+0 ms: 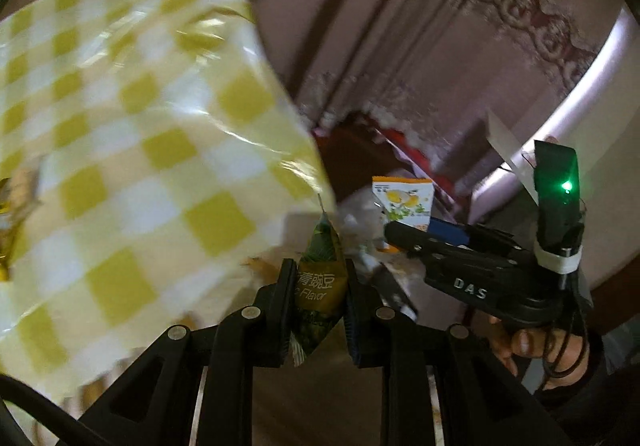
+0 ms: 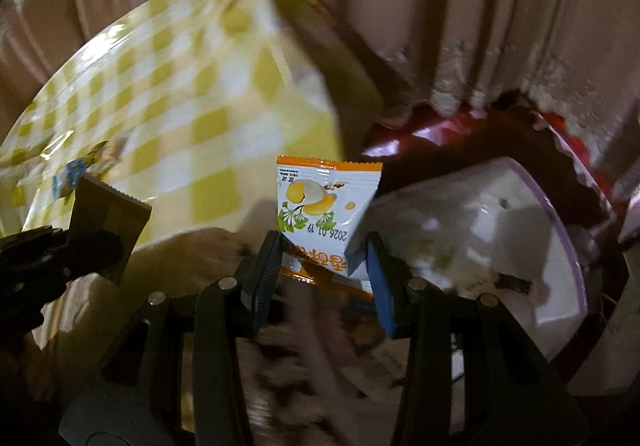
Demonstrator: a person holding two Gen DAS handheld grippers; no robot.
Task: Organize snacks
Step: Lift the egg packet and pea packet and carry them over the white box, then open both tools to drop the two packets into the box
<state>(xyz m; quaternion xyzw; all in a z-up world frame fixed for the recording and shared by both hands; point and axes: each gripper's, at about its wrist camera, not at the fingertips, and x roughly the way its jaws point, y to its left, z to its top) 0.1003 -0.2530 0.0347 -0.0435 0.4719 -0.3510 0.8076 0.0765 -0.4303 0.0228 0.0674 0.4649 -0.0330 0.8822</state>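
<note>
Left gripper (image 1: 318,300) pinches a green pea packet (image 1: 320,286) upright along its fingers, right gripper (image 2: 324,266) clamps an orange-edged white packet (image 2: 326,201) likewise, white purple-rimmed container (image 2: 500,246) just right of it, nearer that hand, checked tablecloth (image 2: 160,105) left.

The right hand-held gripper (image 2: 324,266) clamps an orange-and-white snack packet (image 2: 326,205) by its lower part, print upside down. Left of the packet spreads a yellow-checked surface (image 2: 168,117); right of it sits a white container (image 2: 480,230), everything blurred.
</note>
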